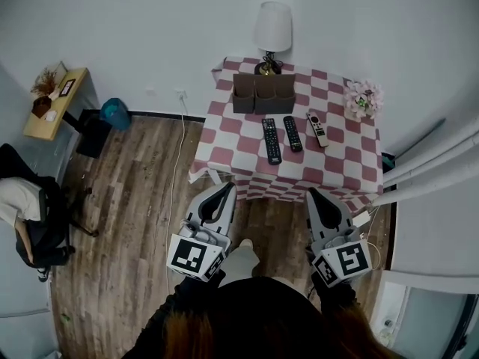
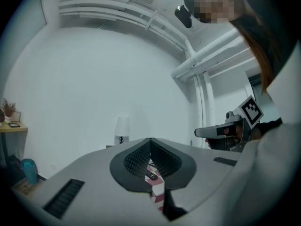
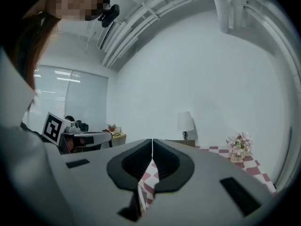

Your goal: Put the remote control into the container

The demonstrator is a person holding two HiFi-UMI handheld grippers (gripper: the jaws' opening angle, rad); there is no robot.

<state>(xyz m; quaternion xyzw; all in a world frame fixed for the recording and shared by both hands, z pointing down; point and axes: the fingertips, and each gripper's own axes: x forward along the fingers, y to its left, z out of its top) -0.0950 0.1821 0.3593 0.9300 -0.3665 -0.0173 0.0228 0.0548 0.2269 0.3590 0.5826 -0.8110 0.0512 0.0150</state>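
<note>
- Stood just short of the table (image 1: 224,137), draped in a pink-and-white check cloth, w/ both claws pointed level toward it: an approach pose by the look of it, nothing picked up yet.
- Held left claw (image 1: 226,188) pinched fully shut, jaws edge to edge, nothing betw. them.
- Held right claw (image 1: 313,195) the same way, shut & empty. Prob. closed only for the walk-in, so would need opening before any grab.
- Faced three remotes lying flat mid-table, side by side and apart: black remote control (image 1: 271,140), second black remote (image 1: 292,133), pale remote (image 1: 317,129). All laid lengthwise, far ends toward the back of the table, within easy reach from the front edge.
- Spotted the container (image 1: 263,94), a brown open-topped box w/ several compartments, near the remotes on the far side and just in front of the lamp (image 1: 272,28). Slots upright, so a remote would likely go in end-first.
- Noted flowers (image 1: 363,98) at far right corner, well apart from remotes; no obstacle, apparently.
- Judged task as not begun: no remote in the container, none touched.
</note>
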